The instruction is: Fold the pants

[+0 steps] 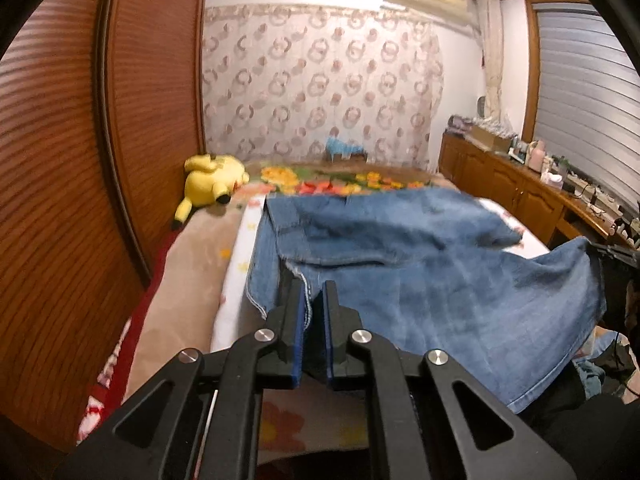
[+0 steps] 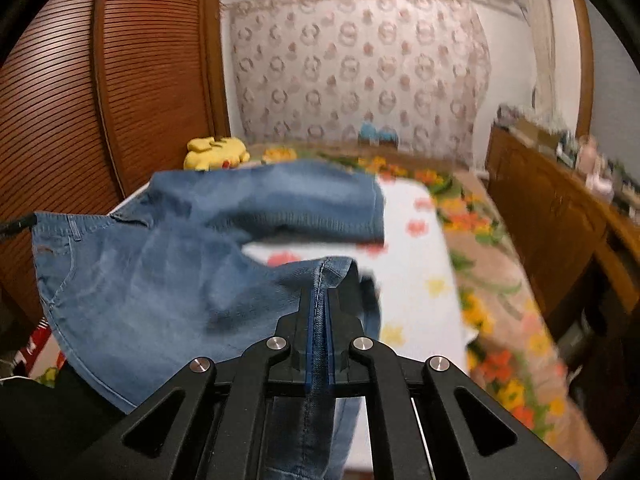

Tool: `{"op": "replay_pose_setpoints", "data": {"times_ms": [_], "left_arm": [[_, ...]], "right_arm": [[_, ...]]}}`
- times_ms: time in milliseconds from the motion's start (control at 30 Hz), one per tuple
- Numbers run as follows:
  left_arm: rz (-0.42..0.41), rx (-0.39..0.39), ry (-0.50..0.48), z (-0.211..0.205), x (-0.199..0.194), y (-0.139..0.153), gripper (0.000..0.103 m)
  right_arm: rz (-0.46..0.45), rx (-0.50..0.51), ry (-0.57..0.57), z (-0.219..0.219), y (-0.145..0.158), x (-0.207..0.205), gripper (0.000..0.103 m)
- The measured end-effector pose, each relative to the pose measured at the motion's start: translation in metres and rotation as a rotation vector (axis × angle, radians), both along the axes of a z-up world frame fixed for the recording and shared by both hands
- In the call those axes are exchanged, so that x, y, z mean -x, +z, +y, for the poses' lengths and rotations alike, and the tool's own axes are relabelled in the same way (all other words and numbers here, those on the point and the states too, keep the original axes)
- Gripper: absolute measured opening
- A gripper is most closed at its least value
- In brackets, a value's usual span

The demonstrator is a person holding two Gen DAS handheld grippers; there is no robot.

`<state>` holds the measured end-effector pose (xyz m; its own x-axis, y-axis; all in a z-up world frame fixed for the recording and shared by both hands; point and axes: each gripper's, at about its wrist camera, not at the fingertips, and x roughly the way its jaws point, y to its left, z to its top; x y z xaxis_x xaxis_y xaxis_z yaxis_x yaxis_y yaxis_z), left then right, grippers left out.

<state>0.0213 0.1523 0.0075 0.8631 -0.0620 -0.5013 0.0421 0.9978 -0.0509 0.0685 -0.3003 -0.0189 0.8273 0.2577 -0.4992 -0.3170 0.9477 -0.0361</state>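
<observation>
Pants [image 1: 420, 248] of blue denim stretch across the middle of the left wrist frame, long axis left to right, partly lifted off the flower-print bed [image 1: 240, 264]. At lower centre the left gripper [image 1: 314, 304] is clamped on a stitched edge at the pile's near left, while the garment's far right corner rises toward a dark tool at the frame's right edge. Only the right wrist view shows the right gripper [image 2: 320, 300] pinched tight on a seam at lower centre, cloth trailing left.

Left claw [image 1: 314, 290] and right claw [image 2: 320, 300] both clamped, angled downward.
</observation>
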Motion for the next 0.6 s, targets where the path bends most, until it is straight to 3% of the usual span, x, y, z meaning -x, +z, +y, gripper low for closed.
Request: {"op": "replay_pose_setpoints", "data": {"times_ms": [167,300,467,600], "left_arm": [[-0.064,-0.012,0.001,0.0,-0.01,0.026,0.009],[-0.084,-0.01,0.02,0.008,-0.029,0.035,0.009],[-0.053,-0.027,0.038,0.014,-0.057,0.021,0.009],[-0.004,-0.025,0.036,0.01,-0.067,0.001,0.009]], "right_arm": [[-0.091,0.055,-0.003,0.002,0.028,-0.008,0.004],[-0.102,0.099,-0.012,0.013,0.02,-0.029,0.004],[0.005,0.117,-0.008,0.03,-0.017,-0.071,0.004],[0.117,0.065,-0.009,0.032,-0.052,-0.08,0.004]]}}
